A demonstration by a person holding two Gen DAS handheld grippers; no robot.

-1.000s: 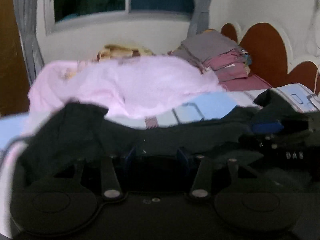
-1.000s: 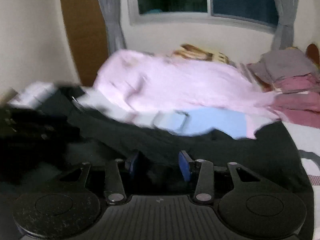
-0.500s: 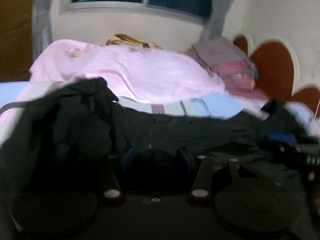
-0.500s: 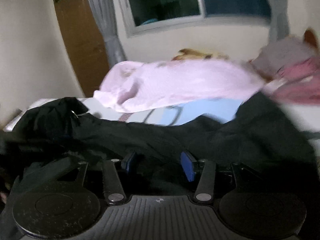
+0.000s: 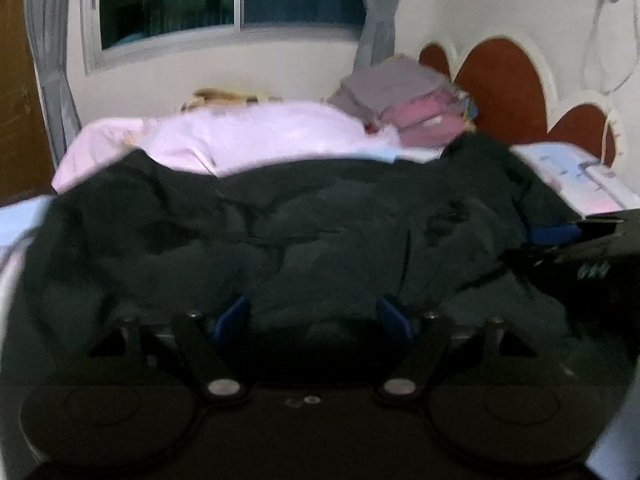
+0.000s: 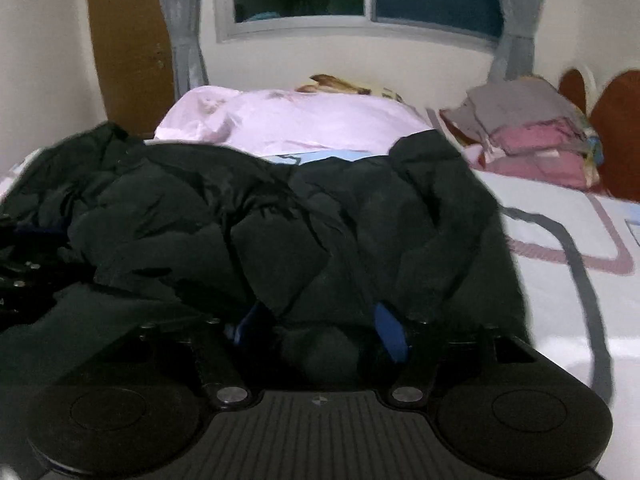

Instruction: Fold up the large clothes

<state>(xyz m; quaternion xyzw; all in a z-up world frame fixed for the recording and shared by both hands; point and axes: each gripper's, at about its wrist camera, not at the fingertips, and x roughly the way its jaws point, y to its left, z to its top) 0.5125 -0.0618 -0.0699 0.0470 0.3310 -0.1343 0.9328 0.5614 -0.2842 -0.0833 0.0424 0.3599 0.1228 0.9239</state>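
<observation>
Opening jaws, both grippers, black jacket (image 5: 320, 232) between, pink garment (image 6: 312, 124) behind

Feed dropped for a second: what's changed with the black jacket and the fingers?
The black jacket has been carried toward the pink cloth, covering most of the blue sheet. Both grippers, left and right, are opening with fabric between their fingers. The folded stack hasn't moved.

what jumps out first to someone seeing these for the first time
A big black jacket lies rumpled across the bed, filling the foreground of both views. Behind it sits a pink blanket, and a stack of folded clothes rests by the headboard.
</observation>
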